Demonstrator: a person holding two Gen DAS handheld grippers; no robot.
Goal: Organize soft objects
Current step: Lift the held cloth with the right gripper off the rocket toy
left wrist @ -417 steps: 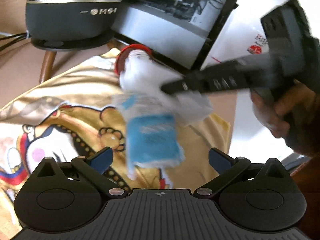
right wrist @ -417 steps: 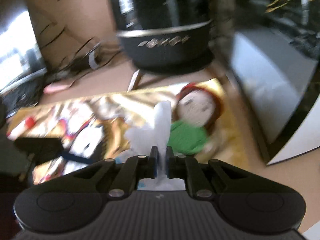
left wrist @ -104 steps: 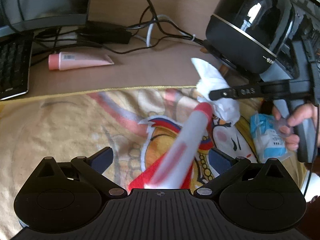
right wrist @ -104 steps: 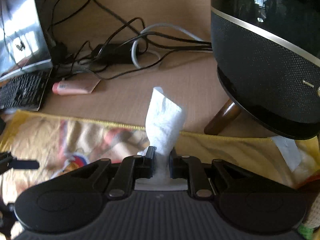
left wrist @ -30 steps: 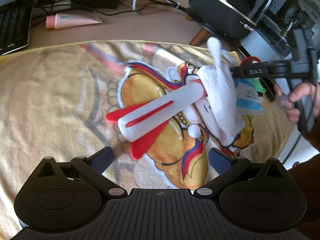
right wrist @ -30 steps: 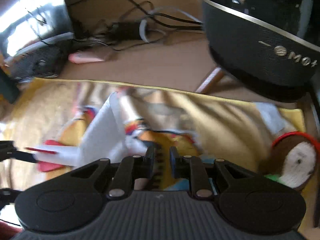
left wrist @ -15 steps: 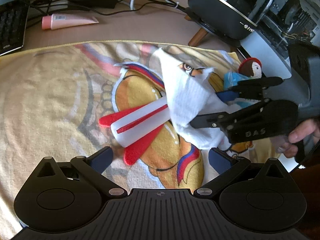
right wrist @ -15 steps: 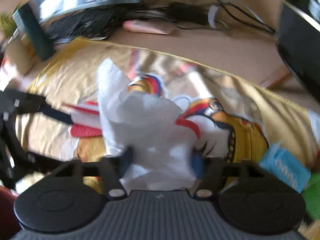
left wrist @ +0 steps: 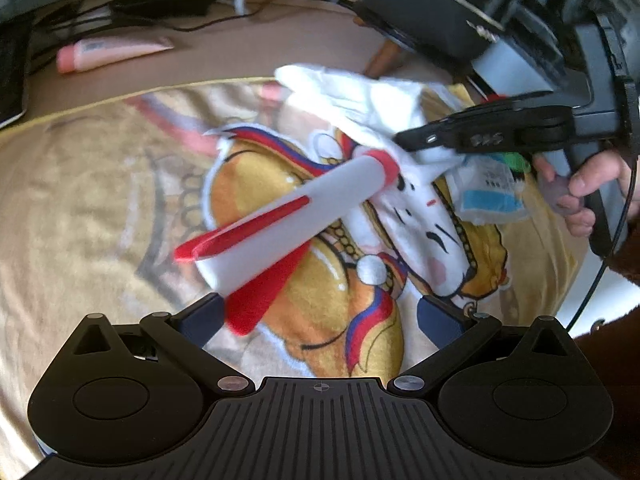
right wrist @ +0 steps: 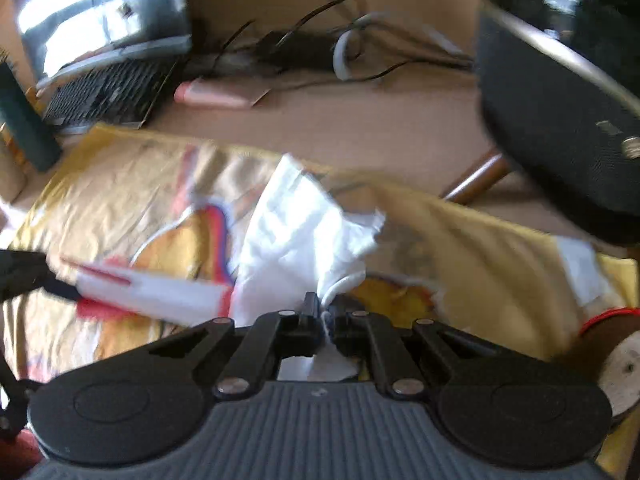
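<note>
While the right gripper [right wrist: 325, 316] fingers pinch a white tissue [right wrist: 304, 236] above the yellow towel's [left wrist: 80, 200] far edge, motion-blurred, left gripper [left wrist: 318, 314] fingers stand wide; foam rocket [left wrist: 288, 220] mid-towel, doll [right wrist: 622, 364] cut off.

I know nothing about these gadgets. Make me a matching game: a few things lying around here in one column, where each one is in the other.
1. crumpled white tissue
2. white foam rocket with red fins
3. pink squeeze tube
4. blue-and-white tissue packet

A. on the bare brown desk, beyond the cloth
B. pinched in the right gripper
C. lying across the yellow printed cloth
D. below the right gripper's fingers, near the person's hand

Pairs: 1-B, 2-C, 3-A, 4-D
</note>
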